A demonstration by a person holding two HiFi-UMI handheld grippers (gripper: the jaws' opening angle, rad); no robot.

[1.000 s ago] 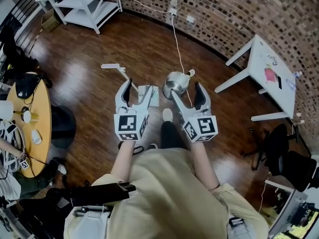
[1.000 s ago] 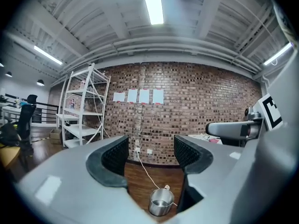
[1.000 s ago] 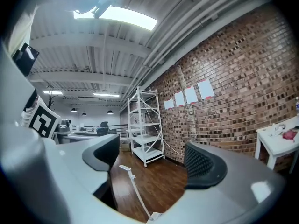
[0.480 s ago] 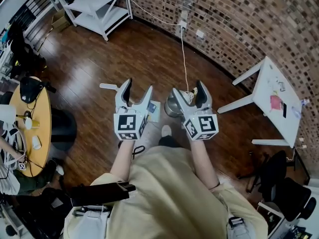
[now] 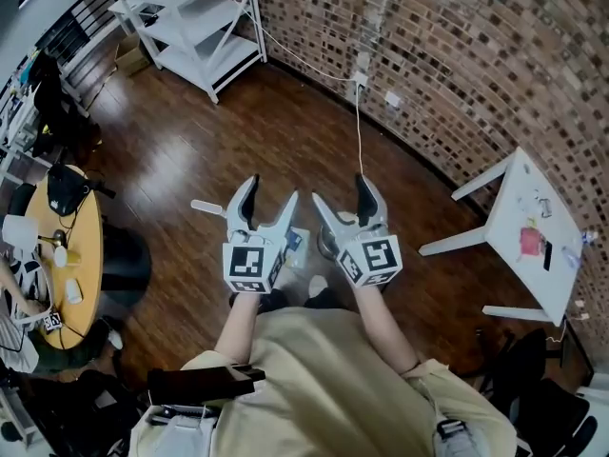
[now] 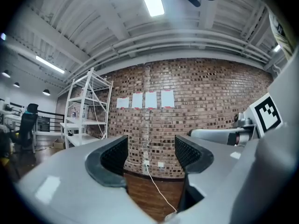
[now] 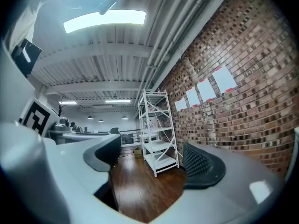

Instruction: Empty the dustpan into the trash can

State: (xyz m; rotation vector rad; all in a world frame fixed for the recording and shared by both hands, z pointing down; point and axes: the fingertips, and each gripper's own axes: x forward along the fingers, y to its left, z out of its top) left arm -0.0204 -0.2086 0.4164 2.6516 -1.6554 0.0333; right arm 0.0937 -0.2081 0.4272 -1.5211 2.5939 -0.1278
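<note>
In the head view my left gripper (image 5: 269, 194) and right gripper (image 5: 343, 196) are held side by side, level, above the wooden floor. The white dustpan (image 5: 298, 240) lies on the floor below the left gripper, mostly hidden, with its long handle (image 5: 206, 206) sticking out to the left. Only a sliver of the round metal trash can (image 5: 327, 247) shows under the right gripper. In the left gripper view the left gripper (image 6: 149, 155) is open and empty. In the right gripper view the jaws of the right gripper (image 7: 152, 164) are closing, with nothing between them.
A brick wall (image 5: 457, 74) curves along the back with a white cord (image 5: 360, 131) running down to the floor. A white shelf unit (image 5: 190, 27) stands far left, a white table (image 5: 533, 227) at right, a round wooden table (image 5: 67, 255) and a black stool (image 5: 124, 255) at left.
The person has stepped towards the brick wall. The dustpan and trash can, earlier visible ahead of the jaws, now lie beneath both grippers. The right jaws have narrowed a little.
</note>
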